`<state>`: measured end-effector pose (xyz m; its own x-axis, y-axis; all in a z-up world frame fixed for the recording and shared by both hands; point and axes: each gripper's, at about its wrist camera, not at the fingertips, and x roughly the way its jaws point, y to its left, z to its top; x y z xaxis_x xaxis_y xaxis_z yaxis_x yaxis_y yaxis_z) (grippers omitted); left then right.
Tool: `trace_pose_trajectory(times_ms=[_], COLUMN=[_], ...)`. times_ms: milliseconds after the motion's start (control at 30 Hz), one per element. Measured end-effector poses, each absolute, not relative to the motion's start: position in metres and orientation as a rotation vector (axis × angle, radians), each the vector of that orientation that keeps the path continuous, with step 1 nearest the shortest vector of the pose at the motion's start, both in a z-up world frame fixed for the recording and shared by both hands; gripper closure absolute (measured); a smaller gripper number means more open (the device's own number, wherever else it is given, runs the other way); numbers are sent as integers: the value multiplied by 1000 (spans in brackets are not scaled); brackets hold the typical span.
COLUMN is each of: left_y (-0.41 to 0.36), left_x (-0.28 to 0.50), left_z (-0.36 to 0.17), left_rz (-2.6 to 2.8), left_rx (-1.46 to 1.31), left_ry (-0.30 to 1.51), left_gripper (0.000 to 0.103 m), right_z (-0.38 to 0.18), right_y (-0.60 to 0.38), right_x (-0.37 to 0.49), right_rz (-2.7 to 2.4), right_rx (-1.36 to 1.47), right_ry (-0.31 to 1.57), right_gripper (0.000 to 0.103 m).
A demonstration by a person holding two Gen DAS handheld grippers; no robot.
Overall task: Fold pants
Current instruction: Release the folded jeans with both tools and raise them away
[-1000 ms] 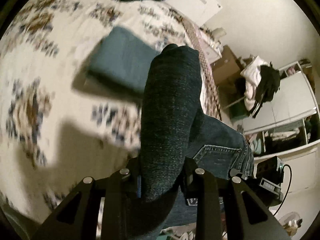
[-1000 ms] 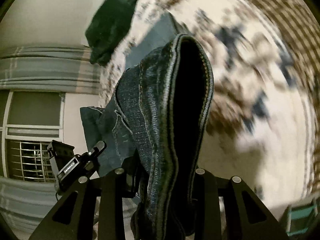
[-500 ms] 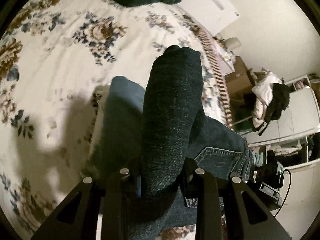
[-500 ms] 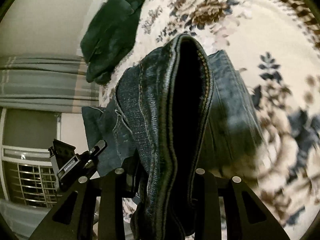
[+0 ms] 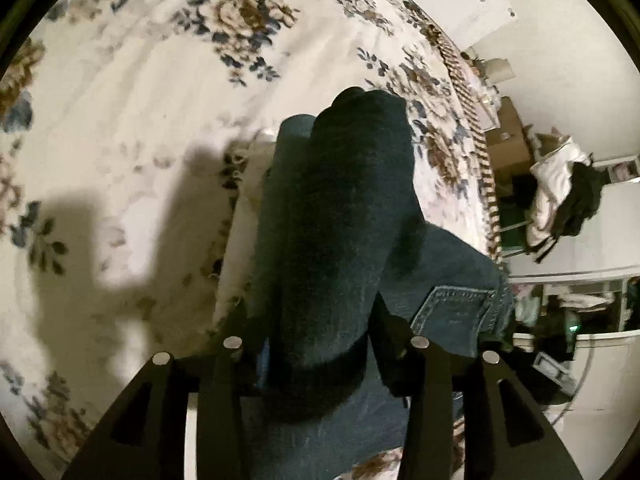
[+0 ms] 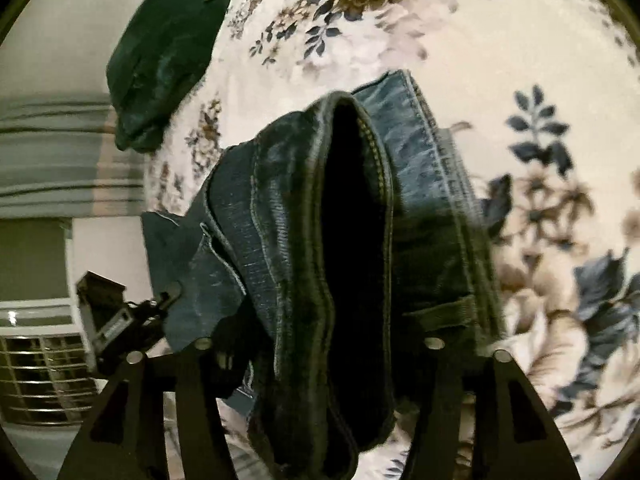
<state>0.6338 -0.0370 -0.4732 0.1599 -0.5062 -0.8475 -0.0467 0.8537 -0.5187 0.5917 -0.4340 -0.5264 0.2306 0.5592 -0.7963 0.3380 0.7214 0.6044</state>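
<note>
A bed carries a white bedspread printed with blue and brown flowers, with a striped brown-and-cream border along its far edge in the left wrist view. A dark green garment lies crumpled at the bedspread's edge, close to grey-green curtains. Below the curtains is a window with a metal grille. Beyond the bed's border stands a cardboard box, and next to it white and black clothes are heaped over white shelving. A white door stands in the pale wall behind the bed.
</note>
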Motion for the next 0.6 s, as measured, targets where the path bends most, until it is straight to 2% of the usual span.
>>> trace_pose_trajectory(times_ms=[67,100,167,200,267,333,600], left_y=[-44,-51,-59,-64,-71,-79,-106], left_x=[630,625,617,610,599,590,544], left_z=[-461,-450,-436,-425,-413,-404,-359], left_rz=[-298,-258,-210,-189,-167,-159,-111], left_rx=[-376,-286,-178,-128,-85,-55,38], left_ry=[1373,1358,1313,1277,1236,1230,1154], left_gripper=[58,51,38,29,24,13,12], right_z=[-512,-505,-486,-473,-452,-435,-368], right_y=[-433,-432,-428,-422,-405,-392,-352], right_x=[591,590,584,580,571,562,506], right_rz=[118,92,36,-7,-61,-102,-207], right_rx=[728,687,591,507,358,264,114], right_ry=[1370,1365,1343,1324,1294,1260,1118], right_gripper=[25,16,7,7,4,0,0])
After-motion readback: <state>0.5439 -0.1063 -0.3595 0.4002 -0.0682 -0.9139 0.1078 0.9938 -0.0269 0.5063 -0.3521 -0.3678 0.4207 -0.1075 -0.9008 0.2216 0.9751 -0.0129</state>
